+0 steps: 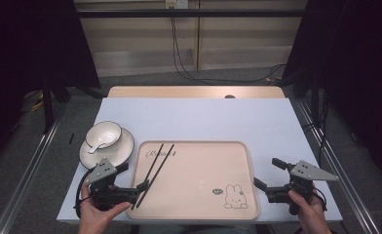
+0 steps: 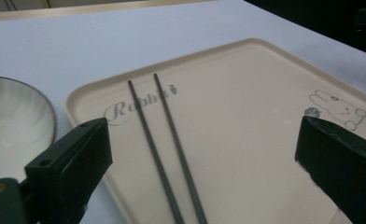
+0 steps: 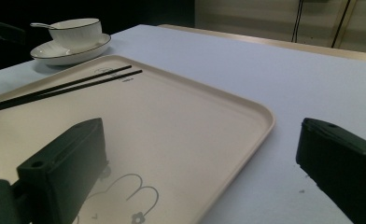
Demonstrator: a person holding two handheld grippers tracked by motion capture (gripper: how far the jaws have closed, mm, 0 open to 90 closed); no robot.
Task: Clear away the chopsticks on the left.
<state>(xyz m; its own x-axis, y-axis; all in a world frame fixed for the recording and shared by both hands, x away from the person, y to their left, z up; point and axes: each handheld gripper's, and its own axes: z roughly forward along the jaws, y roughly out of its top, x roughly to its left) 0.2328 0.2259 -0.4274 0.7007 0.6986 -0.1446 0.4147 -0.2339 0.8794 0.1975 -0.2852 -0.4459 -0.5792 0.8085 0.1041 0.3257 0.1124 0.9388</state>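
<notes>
Lengthwise, 2 chopsticks [image 1: 154, 171] run near-to-far on the tray [image 1: 199, 214], both tongs spread and empty.

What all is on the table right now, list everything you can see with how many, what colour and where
tray: one, beige with a rabbit drawing, table centre front
chopsticks: two, black, side by side on the tray's left part
plate: one, white, left of the tray
bowl: one, white, on the plate
spoon: one, white, in the bowl
table: one, pale blue-white top
left gripper: black, open, at the tray's left edge
right gripper: black, open, right of the tray
</notes>
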